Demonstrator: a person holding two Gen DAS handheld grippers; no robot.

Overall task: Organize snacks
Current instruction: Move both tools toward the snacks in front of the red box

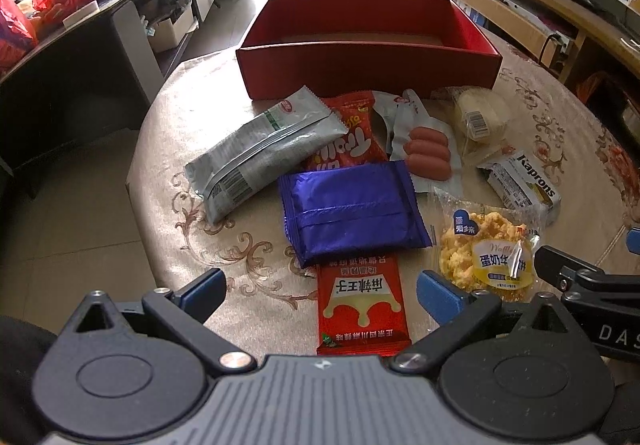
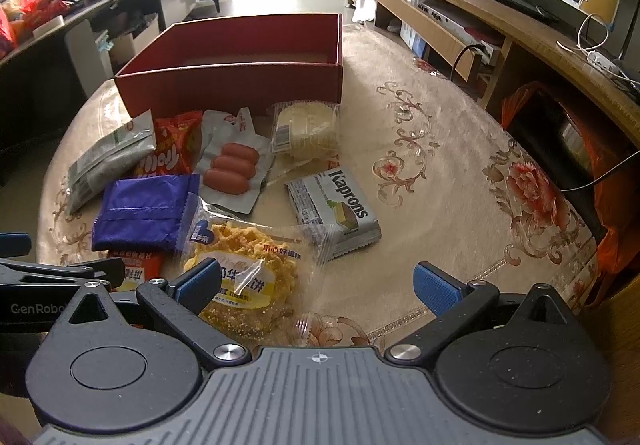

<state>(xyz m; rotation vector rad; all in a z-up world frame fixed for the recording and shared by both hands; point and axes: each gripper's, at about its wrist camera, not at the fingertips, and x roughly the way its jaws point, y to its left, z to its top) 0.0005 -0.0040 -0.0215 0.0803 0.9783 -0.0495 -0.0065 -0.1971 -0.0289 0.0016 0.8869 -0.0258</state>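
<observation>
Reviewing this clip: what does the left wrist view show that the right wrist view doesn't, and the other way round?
Only the left wrist view shows the whole red sachet lying between the open left gripper fingers; the right view catches just a corner.

Only the right wrist view shows the bare flowered tablecloth to the right of the snacks, ahead of the open right gripper.

Both show the red box, purple packet, sausage pack, Kaprons pack and waffle cake.
</observation>
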